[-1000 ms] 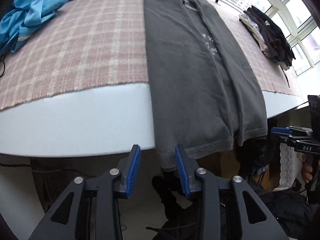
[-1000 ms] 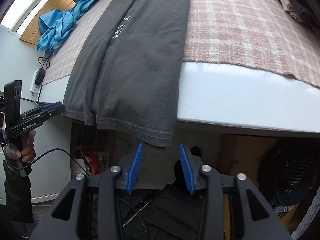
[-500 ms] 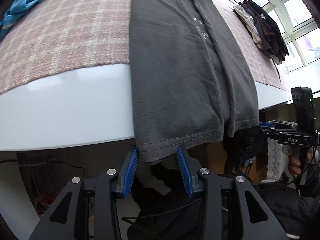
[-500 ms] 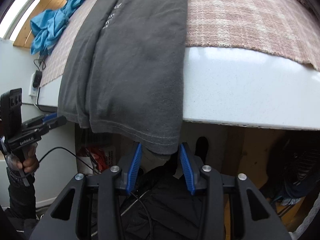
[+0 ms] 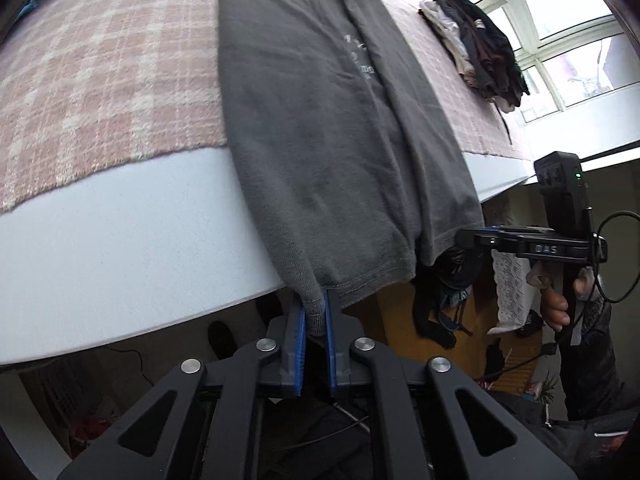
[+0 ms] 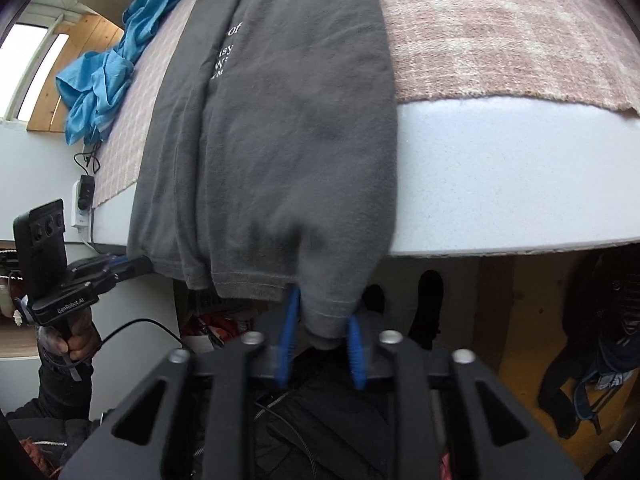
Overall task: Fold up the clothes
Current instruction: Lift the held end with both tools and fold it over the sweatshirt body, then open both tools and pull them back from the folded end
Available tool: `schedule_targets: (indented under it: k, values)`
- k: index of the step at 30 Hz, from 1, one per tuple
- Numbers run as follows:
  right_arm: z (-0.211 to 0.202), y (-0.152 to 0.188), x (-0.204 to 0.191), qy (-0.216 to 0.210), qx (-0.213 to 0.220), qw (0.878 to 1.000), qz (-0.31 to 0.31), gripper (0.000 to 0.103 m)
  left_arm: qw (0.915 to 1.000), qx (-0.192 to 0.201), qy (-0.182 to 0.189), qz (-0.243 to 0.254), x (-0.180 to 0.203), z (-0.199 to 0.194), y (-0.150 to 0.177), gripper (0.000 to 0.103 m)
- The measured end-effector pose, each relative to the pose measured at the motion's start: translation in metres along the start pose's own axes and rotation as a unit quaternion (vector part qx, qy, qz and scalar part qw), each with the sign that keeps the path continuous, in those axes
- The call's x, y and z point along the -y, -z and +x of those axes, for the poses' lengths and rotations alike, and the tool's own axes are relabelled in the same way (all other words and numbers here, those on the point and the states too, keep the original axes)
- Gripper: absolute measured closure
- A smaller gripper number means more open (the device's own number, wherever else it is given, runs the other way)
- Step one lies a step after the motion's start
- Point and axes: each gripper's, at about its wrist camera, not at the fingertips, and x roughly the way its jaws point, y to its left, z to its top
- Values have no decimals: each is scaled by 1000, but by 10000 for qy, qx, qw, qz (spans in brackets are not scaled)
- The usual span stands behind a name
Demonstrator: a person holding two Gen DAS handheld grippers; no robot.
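now both the left gripper [image 5: 314,322] and right gripper [image 6: 322,328] fingers clench the grey shirt [image 5: 320,120] hem corners.

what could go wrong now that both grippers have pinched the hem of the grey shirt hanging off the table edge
1. The left gripper holds only a narrow corner of the grey shirt; it might slip out when lifted.
2. The right gripper bunches thicker fabric and looks less closed, so the two sides may pull unevenly and skew the fold.
3. The side folds already laid on the pink plaid cloth could fall open if the hem is lifted fast.
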Motion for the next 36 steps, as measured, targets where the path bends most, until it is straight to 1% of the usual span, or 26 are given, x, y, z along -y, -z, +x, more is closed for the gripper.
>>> schedule_targets:
  k: [3,4,8,12,14,16,18,19,21,22,24,25,26,28,29,33,36]
  values:
    - [-11,-1,-4,-150,28,9999,35,92,9998,50,142,156,8,-8,-5,98]
    - [-17,-3,-4,-254,79,9996,88,93,9996,118,199,179,11,-14,-13,98]
    - [-51,-16,3,-911,409,9942,408,93,9978,419,442,255,21,-44,-48,98]
    - [-92,-53,25,-1445,820,9847,532,93,9945,719,685,330,32,-73,-82,98]
    - [-105,-84,27,-1511,963,9825,507,93,9935,916,524,420,34,-85,-111,98]
    - [-106,-126,19,-1453,1067,9830,353,93,9925,1077,345,457,35,-92,-142,98]
    - [-101,-166,19,-1411,1042,9840,309,93,9919,1187,168,421,33,-93,-175,98]
    - [-97,-183,19,-1392,998,9848,302,93,9924,1182,82,320,28,-91,-192,98]
    - [-86,-219,22,-1333,850,9870,298,93,9939,1082,-71,184,18,-75,-214,98]
    - [-84,-237,28,-1292,738,9884,294,93,9945,1030,-147,119,13,-67,-225,98]
    - [-62,-264,36,-1222,470,9909,314,93,9956,890,-301,7,5,-49,-244,98]
    - [-52,-274,39,-1163,300,9922,327,90,9960,784,-408,-149,-2,-38,-251,97]
    - [-43,-283,43,-1121,156,9928,386,90,9958,677,-519,-322,-9,-28,-257,96]
    - [-35,-296,56,-1147,-9,9917,587,87,9956,487,-426,-677,-24,-19,-265,94]
    - [-37,-298,63,-1281,10,9895,670,86,9950,517,-388,-766,-27,-20,-263,94]
    - [-64,-300,79,-1473,312,9862,686,78,9938,612,-463,-809,-28,-40,-264,77]
    - [-90,-287,73,-1419,712,9868,332,78,9933,801,-645,-530,-21,-61,-262,75]
